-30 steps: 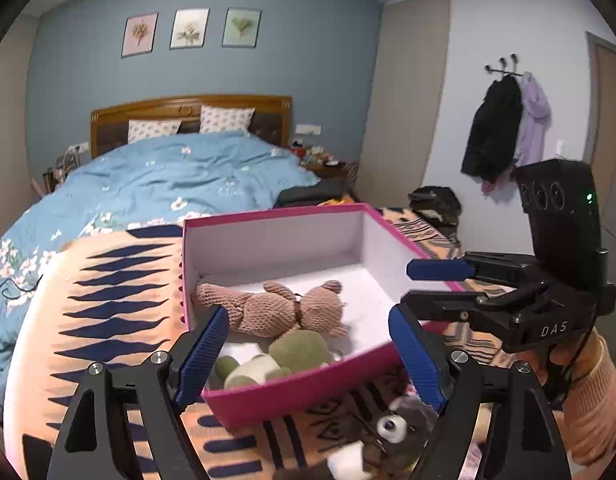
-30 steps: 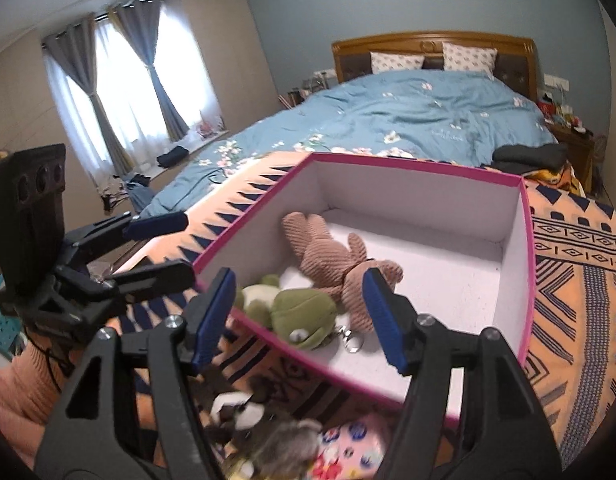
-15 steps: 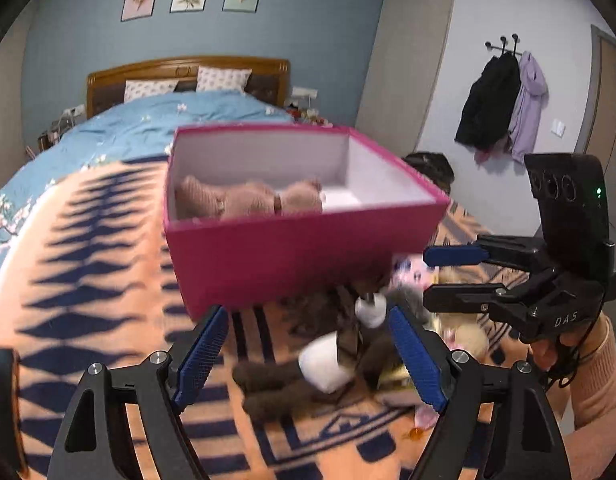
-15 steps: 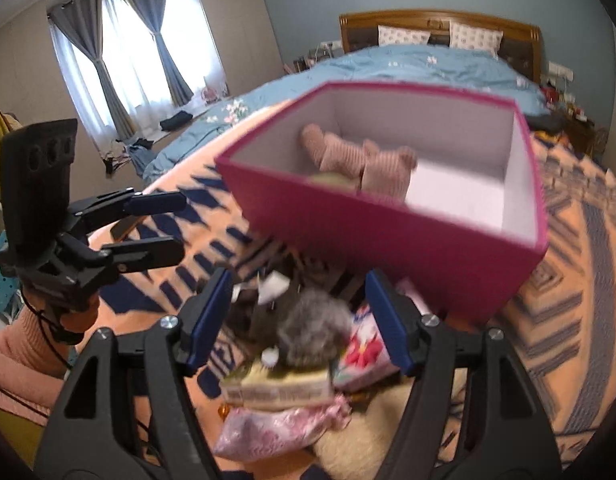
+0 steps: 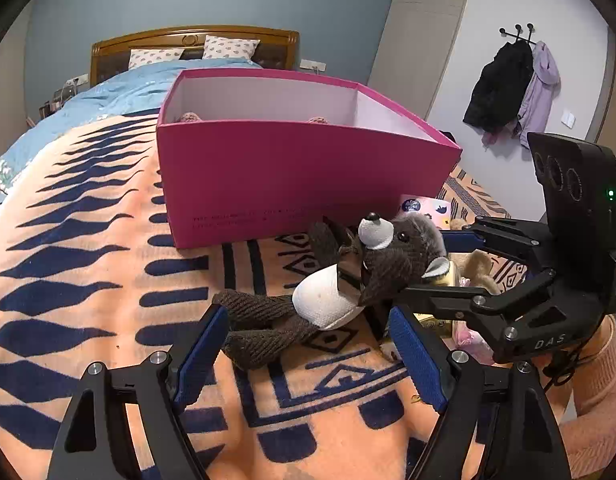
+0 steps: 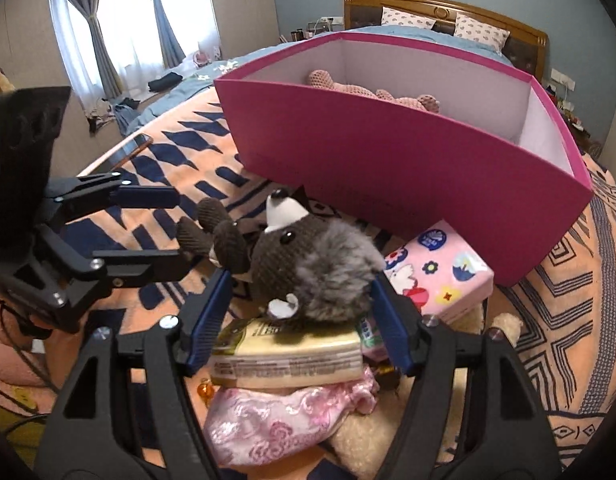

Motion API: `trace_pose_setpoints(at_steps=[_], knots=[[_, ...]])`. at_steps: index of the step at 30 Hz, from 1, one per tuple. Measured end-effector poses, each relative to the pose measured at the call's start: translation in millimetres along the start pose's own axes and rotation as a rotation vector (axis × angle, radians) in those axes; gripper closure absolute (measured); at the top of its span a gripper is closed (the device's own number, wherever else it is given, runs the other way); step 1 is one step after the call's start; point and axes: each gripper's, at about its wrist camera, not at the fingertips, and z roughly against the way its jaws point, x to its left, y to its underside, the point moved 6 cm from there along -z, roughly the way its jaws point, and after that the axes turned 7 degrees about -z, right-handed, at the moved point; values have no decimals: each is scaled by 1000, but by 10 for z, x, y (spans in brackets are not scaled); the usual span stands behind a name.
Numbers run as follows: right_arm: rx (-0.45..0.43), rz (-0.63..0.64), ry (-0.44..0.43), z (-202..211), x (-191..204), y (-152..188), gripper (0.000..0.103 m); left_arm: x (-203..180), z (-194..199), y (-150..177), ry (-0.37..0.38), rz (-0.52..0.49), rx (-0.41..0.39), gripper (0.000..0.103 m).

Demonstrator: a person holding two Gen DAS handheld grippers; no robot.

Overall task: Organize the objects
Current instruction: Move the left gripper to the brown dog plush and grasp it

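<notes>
I see the pink box standing on the orange patterned blanket, and its near wall rises just behind the pile of things, so forward there is little room; to the left side of the box the blanket is bare and open. The grey plush mouse lies in front of the box, its head resting on a yellowish packet. A pink sticker-covered box lies beside it, touching the wall of the big box, and a pink satin cloth lies under the packet. Inside the big box I see a pink knitted bear. My right gripper is wide open, one finger at each side of the mouse's head, very near, but I cannot tell if they touch. My left gripper is also wide open around the mouse's legs and holds nothing.
</notes>
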Motion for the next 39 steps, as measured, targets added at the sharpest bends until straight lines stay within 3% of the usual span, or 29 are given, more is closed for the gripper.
trace_pose_setpoints(at_steps=[15,18,26,29,32,39], knots=[[-36,-54,9,-116,-52,-155,33,12,-173,29,-7,-10,48,21],[-23,-54,12,-143,-63,-155,45,5,-218,35,3,-10,62,32],[-36,-104,-21,-119,-126,-164,46,2,-240,70,25,10,75,58],[-48,-132,-56,-70,-146,-190,51,-2,-213,54,76,38,59,66],[-61,-150,-87,-18,-130,-217,52,-36,-170,16,87,39,38,68],[-42,-131,-35,-48,-132,-199,52,-101,-165,25,71,11,46,68]])
